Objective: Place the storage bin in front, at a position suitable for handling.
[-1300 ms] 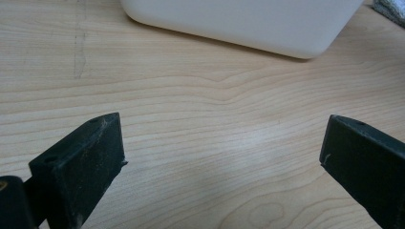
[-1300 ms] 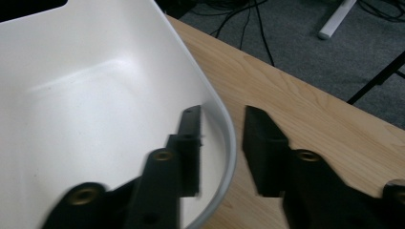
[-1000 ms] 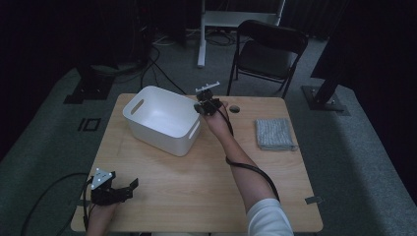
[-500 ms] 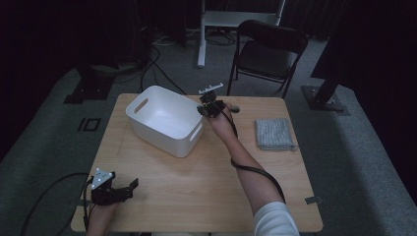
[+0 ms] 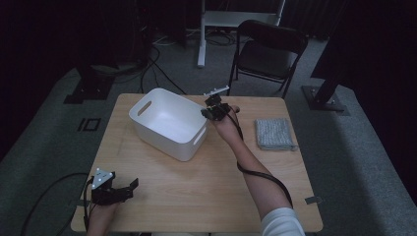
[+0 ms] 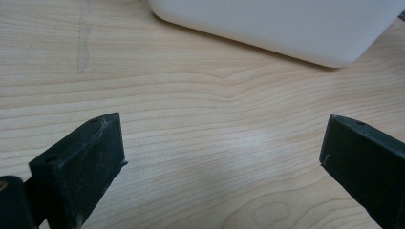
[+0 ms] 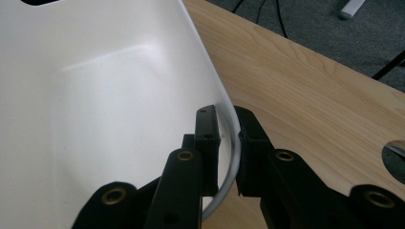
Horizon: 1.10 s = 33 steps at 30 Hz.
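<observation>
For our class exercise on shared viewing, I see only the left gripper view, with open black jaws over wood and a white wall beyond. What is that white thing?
Observer: A white bin with handle slots, standing on the wooden table.
Operator: Is anything gripping it?
Observer: Yes, the right gripper is shut on the bin's rim at a rounded corner, one jaw inside, one outside.
Operator: Anything else on the table?
Observer: A folded grey cloth lies to the right of the bin, apart from it.
</observation>
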Motion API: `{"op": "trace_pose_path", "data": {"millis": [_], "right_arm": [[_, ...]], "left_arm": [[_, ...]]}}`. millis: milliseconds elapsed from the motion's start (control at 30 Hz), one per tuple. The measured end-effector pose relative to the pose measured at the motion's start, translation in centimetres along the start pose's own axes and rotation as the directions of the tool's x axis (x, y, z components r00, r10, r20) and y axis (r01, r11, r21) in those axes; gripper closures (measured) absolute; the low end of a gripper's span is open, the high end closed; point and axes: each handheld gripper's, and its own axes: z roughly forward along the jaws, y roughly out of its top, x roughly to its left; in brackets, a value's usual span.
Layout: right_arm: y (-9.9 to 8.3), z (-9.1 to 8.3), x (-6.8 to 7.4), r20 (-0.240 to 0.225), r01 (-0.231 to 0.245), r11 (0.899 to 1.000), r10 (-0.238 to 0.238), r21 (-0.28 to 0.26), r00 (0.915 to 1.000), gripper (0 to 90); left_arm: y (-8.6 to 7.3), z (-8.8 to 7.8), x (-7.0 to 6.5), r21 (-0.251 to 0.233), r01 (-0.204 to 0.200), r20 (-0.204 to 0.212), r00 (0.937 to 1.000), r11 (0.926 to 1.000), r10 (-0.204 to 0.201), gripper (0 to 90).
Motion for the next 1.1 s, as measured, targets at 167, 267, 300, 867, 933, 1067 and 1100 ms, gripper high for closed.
{"op": "trace_pose_path", "data": {"millis": [167, 267, 300, 867, 933, 1067, 1100], "right_arm": [[-0.7, -0.7, -0.2, -0.012, 0.005, 1.000, -0.005, 0.001, 0.9999, 81.7], [-1.1, -1.2, -0.2, -0.014, 0.010, 1.000, -0.010, 0.006, 0.9999, 81.7], [-1.2, -1.3, -0.3, -0.014, 0.011, 1.000, -0.011, 0.005, 0.9998, 81.8], [-3.8, -4.0, -0.5, -0.035, 0.046, 0.999, -0.045, 0.014, 0.9983, 81.2], [-4.0, -4.3, -0.5, -0.036, 0.050, 0.999, -0.050, 0.013, 0.9981, 81.1], [-4.6, -4.8, -0.7, -0.039, 0.051, 0.999, -0.050, 0.010, 0.9980, 81.1], [-4.7, -5.0, -0.8, -0.039, 0.056, 0.998, -0.055, 0.010, 0.9977, 81.1]], "left_arm": [[0.0, 0.1, -0.1, -0.002, 0.001, 0.000, 1.0000, 1.0000, -0.001, 1.3], [0.0, 0.2, -0.1, 0.003, 0.000, 0.000, 1.0000, 1.0000, 0.000, 1.3], [0.0, 0.2, -0.1, 0.005, 0.001, 0.002, 1.0000, 1.0000, -0.001, 1.3], [0.0, 0.3, -0.2, 0.013, -0.011, 0.001, 0.9999, 0.9999, 0.011, 1.3], [0.0, 0.3, -0.2, 0.012, -0.009, 0.001, 1.0000, 0.9999, 0.009, 1.3], [-0.1, 0.4, -0.2, 0.013, -0.007, -0.002, 1.0000, 0.9999, 0.007, 1.3], [-0.1, 0.4, -0.2, 0.013, -0.007, -0.002, 1.0000, 0.9999, 0.007, 1.3]]}}
